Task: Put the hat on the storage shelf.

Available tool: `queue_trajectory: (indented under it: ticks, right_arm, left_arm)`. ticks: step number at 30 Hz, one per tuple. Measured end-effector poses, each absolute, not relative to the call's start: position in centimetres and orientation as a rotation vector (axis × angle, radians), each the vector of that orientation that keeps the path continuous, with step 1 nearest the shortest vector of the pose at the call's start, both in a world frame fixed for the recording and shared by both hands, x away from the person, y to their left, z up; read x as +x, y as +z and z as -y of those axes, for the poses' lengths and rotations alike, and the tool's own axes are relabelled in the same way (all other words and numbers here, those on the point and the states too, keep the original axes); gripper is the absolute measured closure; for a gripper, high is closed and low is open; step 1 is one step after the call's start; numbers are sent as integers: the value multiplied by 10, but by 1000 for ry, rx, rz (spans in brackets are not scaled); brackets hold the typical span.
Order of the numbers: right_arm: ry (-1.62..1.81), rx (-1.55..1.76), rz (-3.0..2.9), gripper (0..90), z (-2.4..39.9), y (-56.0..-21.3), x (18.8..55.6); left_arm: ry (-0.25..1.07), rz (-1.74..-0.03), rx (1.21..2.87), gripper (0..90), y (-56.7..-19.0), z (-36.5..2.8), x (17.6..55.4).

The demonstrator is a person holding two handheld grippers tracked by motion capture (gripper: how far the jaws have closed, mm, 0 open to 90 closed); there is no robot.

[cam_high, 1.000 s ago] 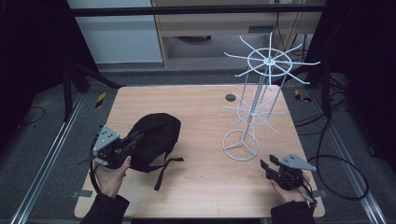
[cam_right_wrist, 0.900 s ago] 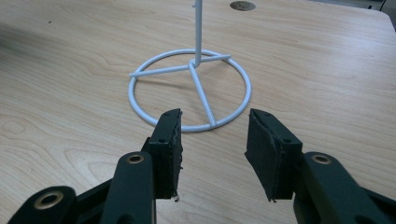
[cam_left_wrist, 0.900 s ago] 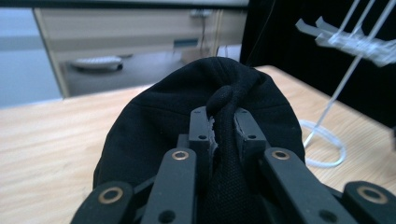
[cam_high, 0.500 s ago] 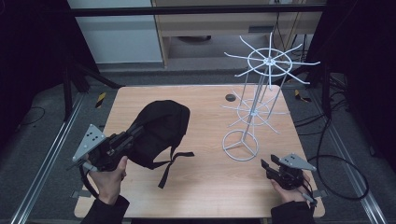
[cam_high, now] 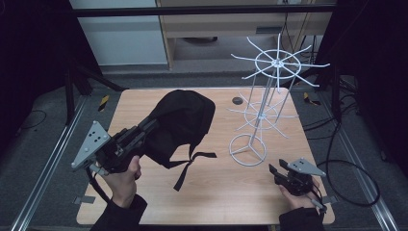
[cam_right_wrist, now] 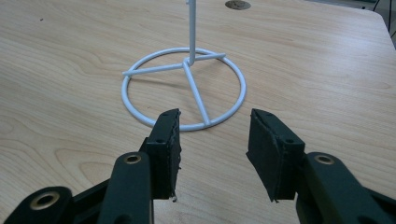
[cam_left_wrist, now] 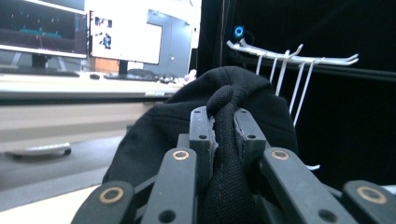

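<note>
A black fabric cap (cam_high: pixel 185 115) with dangling straps hangs lifted above the wooden table (cam_high: pixel 226 192), left of centre. My left gripper (cam_high: pixel 151 124) is shut on a fold of the cap; in the left gripper view the cloth (cam_left_wrist: pixel 154 140) is pinched between the pads of that gripper (cam_left_wrist: pixel 224 116). A white wire rack stand (cam_high: pixel 277 62) with spoke arms rises at the right. My right gripper (cam_high: pixel 276 168) rests low near the front right corner, open and holding nothing. In its own view this gripper (cam_right_wrist: pixel 213 135) points at the stand's ring base (cam_right_wrist: pixel 184 88).
A small round grommet (cam_high: pixel 236 100) sits in the tabletop behind the stand. Cables (cam_high: pixel 346 163) trail on the floor at the right, and metal rails (cam_high: pixel 43 178) run along the left. A cabinet stands behind the table.
My left gripper has risen and tilted up, lifting the cap off the table; its straps now hang free. The right gripper has stayed put.
</note>
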State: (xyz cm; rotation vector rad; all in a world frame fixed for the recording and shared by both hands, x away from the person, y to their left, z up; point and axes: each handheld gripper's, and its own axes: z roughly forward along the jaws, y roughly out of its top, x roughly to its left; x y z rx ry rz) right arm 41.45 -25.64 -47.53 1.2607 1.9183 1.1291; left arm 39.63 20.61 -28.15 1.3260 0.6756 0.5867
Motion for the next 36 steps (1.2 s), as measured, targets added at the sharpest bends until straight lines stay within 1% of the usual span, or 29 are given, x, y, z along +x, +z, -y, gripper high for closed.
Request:
queue_trajectory:
  ticks: [11,25,36]
  right_arm:
    - [1131,1261,-1923,537,256,-476,415]
    - [1133,1267,-1927,535,256,-476,415]
    - [1129,1259,-1930,531,256,-477,416]
  left_arm:
    - [559,-622,1276,801,-258,-181,405]
    - [546,-585,1149,801,-231,-167,408]
    - [522,-578,1167,800,-227,-138,421]
